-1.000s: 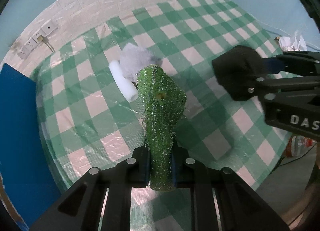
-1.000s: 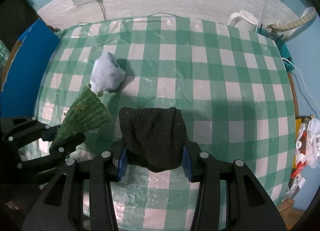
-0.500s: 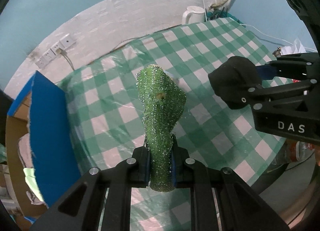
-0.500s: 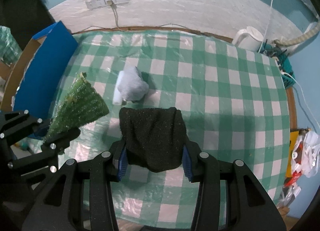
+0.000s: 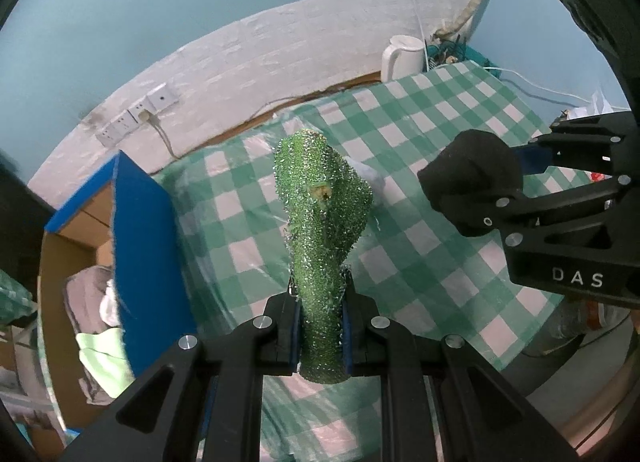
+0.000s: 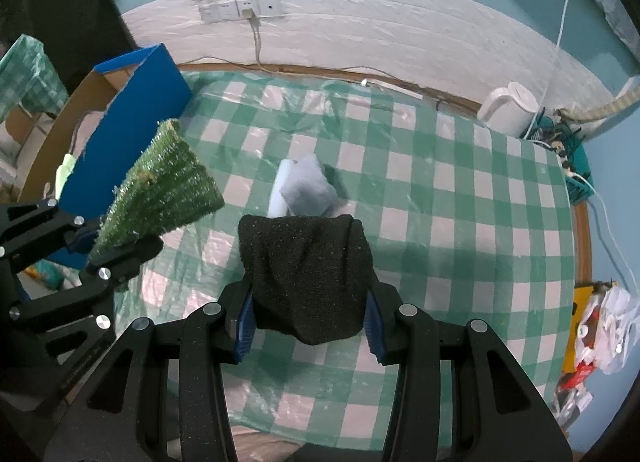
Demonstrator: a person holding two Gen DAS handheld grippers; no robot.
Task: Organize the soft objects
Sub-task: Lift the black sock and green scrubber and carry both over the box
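Holding two soft things above the table, we have the left gripper [image 5: 320, 336] clamped on a green sparkly cloth [image 5: 322, 218]. Its pads pinch the narrow lower end, and the long axis runs straight up the middle of the left wrist frame, the wide end pointing away from us toward the far wall. In the right wrist view the same cloth fans out at the left, slanting to the upper left.

Our right gripper [image 6: 308, 322] is clamped on a black knitted cloth [image 6: 304, 270]. It sits bunched between the blue pads at lower centre of that frame, its folded top edge lying level across the frame. In the left wrist view it shows as a dark lump at the right edge.

Just above the black cloth in the right wrist frame, a grey pouch [image 6: 308, 190] lies on the checked tablecloth [image 6: 440, 198] touching a white roll [image 6: 280, 190], which runs up and down the frame.

A blue box [image 6: 140, 102] stands open at the upper left, beside the table's left edge, with cloths inside. The right half of the tablecloth lies bare up to its far edge, where a white kettle [image 6: 508, 108] stands in the upper right corner.
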